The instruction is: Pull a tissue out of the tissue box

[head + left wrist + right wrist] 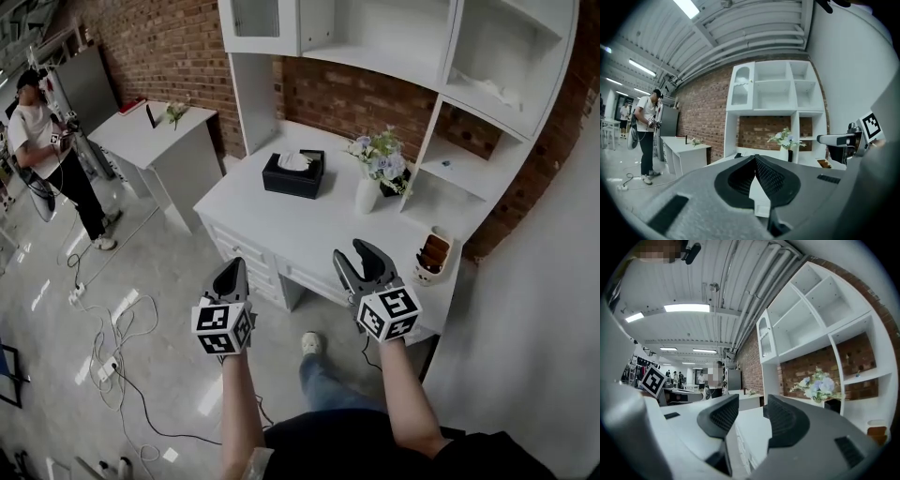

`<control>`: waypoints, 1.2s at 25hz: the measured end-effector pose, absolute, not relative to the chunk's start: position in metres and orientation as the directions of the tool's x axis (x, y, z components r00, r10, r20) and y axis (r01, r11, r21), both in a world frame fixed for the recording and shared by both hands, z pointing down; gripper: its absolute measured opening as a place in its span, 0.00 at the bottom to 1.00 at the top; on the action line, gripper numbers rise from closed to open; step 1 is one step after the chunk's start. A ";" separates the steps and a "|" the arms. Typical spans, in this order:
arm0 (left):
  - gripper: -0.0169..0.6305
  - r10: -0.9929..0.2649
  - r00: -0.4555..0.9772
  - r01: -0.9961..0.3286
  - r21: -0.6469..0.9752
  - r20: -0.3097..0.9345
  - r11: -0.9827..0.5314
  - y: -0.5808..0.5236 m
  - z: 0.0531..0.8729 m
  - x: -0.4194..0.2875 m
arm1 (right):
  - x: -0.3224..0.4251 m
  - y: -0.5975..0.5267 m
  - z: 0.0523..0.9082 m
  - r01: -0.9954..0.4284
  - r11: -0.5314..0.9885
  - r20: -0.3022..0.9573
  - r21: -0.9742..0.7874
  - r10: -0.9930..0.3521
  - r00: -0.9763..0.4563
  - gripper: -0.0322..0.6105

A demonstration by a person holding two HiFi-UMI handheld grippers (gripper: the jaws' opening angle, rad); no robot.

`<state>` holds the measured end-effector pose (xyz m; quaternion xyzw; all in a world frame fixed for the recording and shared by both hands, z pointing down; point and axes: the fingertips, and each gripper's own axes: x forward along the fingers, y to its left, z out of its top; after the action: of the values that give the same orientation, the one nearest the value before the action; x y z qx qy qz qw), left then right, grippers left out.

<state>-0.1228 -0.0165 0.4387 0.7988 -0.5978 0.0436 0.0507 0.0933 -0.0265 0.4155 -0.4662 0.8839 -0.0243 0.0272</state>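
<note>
A black tissue box (293, 175) stands at the back of the white desk (309, 234), and a white tissue (294, 161) pokes out of its top. Both grippers hover in front of the desk's near edge, well short of the box. My left gripper (233, 265) is shut and holds nothing; in the left gripper view its jaws (754, 158) meet at the tips. To its right, my right gripper (361, 255) is open and empty, and the right gripper view shows a clear gap at that gripper (753, 405).
A white vase of flowers (367, 194) stands to the right of the box. A small holder (434, 255) sits at the desk's right end. White shelves (487, 84) rise above. A second table (159, 139), a person (42, 141) and floor cables (112, 328) are at the left.
</note>
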 end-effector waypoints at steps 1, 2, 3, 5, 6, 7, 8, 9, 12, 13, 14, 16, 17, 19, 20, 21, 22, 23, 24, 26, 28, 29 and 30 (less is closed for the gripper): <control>0.04 -0.950 0.277 -0.961 0.027 0.140 -0.276 -0.034 0.441 -0.126 | 0.089 -0.047 0.417 -0.819 0.568 -0.020 -0.077 -0.823 -0.568 0.32; 0.04 -0.950 0.272 -0.962 0.023 0.152 -0.272 -0.051 0.443 -0.130 | 0.084 -0.067 0.419 -0.816 0.572 -0.015 -0.086 -0.819 -0.573 0.32; 0.04 -0.950 0.267 -0.963 0.020 0.164 -0.268 -0.070 0.445 -0.132 | 0.080 -0.088 0.421 -0.812 0.577 -0.010 -0.095 -0.816 -0.578 0.32; 0.04 -0.949 0.257 -0.966 0.019 0.180 -0.258 -0.109 0.448 -0.137 | 0.073 -0.132 0.424 -0.803 0.586 -0.001 -0.109 -0.808 -0.589 0.32; 0.04 -0.950 0.252 -0.967 0.021 0.184 -0.252 -0.129 0.448 -0.139 | 0.069 -0.154 0.425 -0.799 0.591 0.003 -0.113 -0.804 -0.595 0.32; 0.04 -0.951 0.245 -0.969 0.024 0.186 -0.245 -0.148 0.448 -0.142 | 0.064 -0.175 0.425 -0.794 0.597 0.008 -0.114 -0.799 -0.602 0.32; 0.04 -0.953 0.239 -0.971 0.027 0.189 -0.238 -0.167 0.448 -0.145 | 0.060 -0.195 0.425 -0.789 0.603 0.013 -0.113 -0.794 -0.608 0.32; 0.04 -0.954 0.233 -0.972 0.030 0.191 -0.231 -0.185 0.449 -0.148 | 0.055 -0.214 0.426 -0.785 0.609 0.018 -0.113 -0.789 -0.614 0.32; 0.04 -0.954 0.220 -0.976 0.039 0.204 -0.216 -0.232 0.452 -0.156 | 0.043 -0.261 0.430 -0.775 0.621 0.038 -0.118 -0.777 -0.629 0.32; 0.04 -0.953 0.218 -0.976 0.041 0.209 -0.214 -0.244 0.454 -0.158 | 0.041 -0.274 0.433 -0.773 0.623 0.045 -0.121 -0.774 -0.631 0.32; 0.04 -0.952 0.217 -0.976 0.041 0.214 -0.214 -0.255 0.455 -0.159 | 0.038 -0.285 0.435 -0.771 0.625 0.050 -0.125 -0.772 -0.634 0.32; 0.04 -0.949 0.217 -0.976 0.039 0.228 -0.214 -0.272 0.458 -0.161 | 0.033 -0.303 0.438 -0.767 0.628 0.059 -0.132 -0.767 -0.638 0.32; 0.04 -0.947 0.216 -0.976 0.039 0.237 -0.213 -0.278 0.461 -0.162 | 0.030 -0.309 0.440 -0.765 0.630 0.065 -0.134 -0.764 -0.641 0.32; 0.04 -0.945 0.212 -0.977 0.038 0.250 -0.210 -0.287 0.464 -0.165 | 0.026 -0.318 0.445 -0.761 0.635 0.078 -0.137 -0.759 -0.647 0.32; 0.04 -0.945 0.211 -0.977 0.037 0.249 -0.208 -0.291 0.464 -0.167 | 0.024 -0.322 0.447 -0.759 0.636 0.083 -0.140 -0.756 -0.649 0.32; 0.04 -0.946 0.210 -0.977 0.036 0.246 -0.208 -0.296 0.463 -0.168 | 0.023 -0.326 0.448 -0.759 0.636 0.087 -0.142 -0.755 -0.649 0.32; 0.04 -0.946 0.212 -0.977 0.035 0.245 -0.210 -0.300 0.462 -0.168 | 0.022 -0.330 0.449 -0.760 0.634 0.089 -0.144 -0.756 -0.648 0.32; 0.04 -0.946 0.215 -0.976 0.035 0.244 -0.213 -0.305 0.462 -0.168 | 0.022 -0.334 0.449 -0.762 0.632 0.091 -0.145 -0.758 -0.646 0.32; 0.04 -0.944 0.219 -0.975 0.036 0.245 -0.217 -0.310 0.462 -0.167 | 0.022 -0.337 0.449 -0.764 0.628 0.093 -0.145 -0.760 -0.643 0.32; 0.04 -0.941 0.230 -0.973 0.037 0.247 -0.228 -0.320 0.461 -0.167 | 0.022 -0.344 0.451 -0.771 0.621 0.102 -0.141 -0.766 -0.635 0.32; 0.04 -0.938 0.243 -0.970 0.037 0.248 -0.241 -0.332 0.459 -0.166 | 0.021 -0.353 0.452 -0.780 0.612 0.113 -0.134 -0.772 -0.625 0.32; 0.04 -0.936 0.248 -0.968 0.037 0.250 -0.247 -0.338 0.459 -0.166 | 0.020 -0.357 0.453 -0.784 0.607 0.121 -0.130 -0.775 -0.620 0.32; 0.04 -0.934 0.254 -0.967 0.037 0.251 -0.254 -0.344 0.458 -0.166 | 0.019 -0.362 0.454 -0.789 0.602 0.129 -0.124 -0.778 -0.614 0.32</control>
<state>-0.1658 -0.3440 0.4581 0.7867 -0.6040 0.0890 0.0917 0.0189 -0.3618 0.4539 -0.4380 0.8945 -0.0845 -0.0306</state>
